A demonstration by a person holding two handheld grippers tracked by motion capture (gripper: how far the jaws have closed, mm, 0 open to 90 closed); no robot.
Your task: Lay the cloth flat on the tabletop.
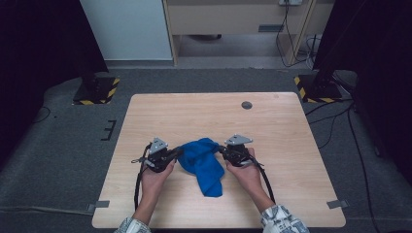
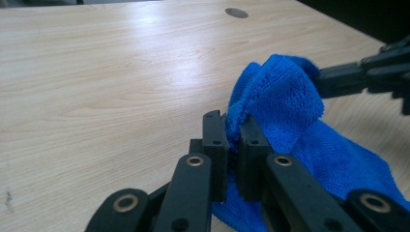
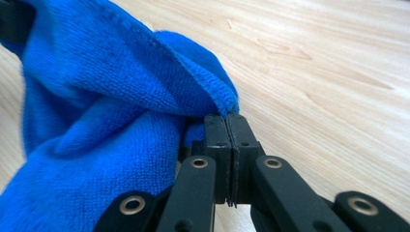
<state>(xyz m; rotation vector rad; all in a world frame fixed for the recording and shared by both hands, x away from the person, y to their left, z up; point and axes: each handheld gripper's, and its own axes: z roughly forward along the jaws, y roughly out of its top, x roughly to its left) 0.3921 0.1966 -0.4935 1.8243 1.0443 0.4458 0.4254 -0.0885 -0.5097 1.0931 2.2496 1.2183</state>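
Blue cloth [image 1: 201,162] bunched on the wooden surface [image 1: 272,126], near the person's edge, roughly centred left to right. Left gripper [image 1: 179,153] pinches the cloth's left side, right gripper [image 1: 221,149] pinches its right side; the cloth sits between them, with a tail of it lying toward the person on the surface.

Left gripper view: jaws narrow, clamped on a folded edge of the cloth [image 2: 280,101], fabric squeezed in the small gap between them. The fold rises above the jaws; the rest spreads on the surface [image 2: 106,77] to the right. The right gripper [image 2: 319,82] comes in from the right edge, its tip at the cloth's far side.

Right gripper view: right gripper [image 3: 227,126] jaws pressed almost flush together, holding a hemmed edge of the cloth [image 3: 106,111] at their tip. Cloth bulks up to the left, bare surface [image 3: 329,77] to the right.

Left hand [image 1: 156,177] and right hand [image 1: 248,172] grip the tools from the near side. Small dark round spot [image 1: 247,105] on the far part of the surface, well apart from the cloth.
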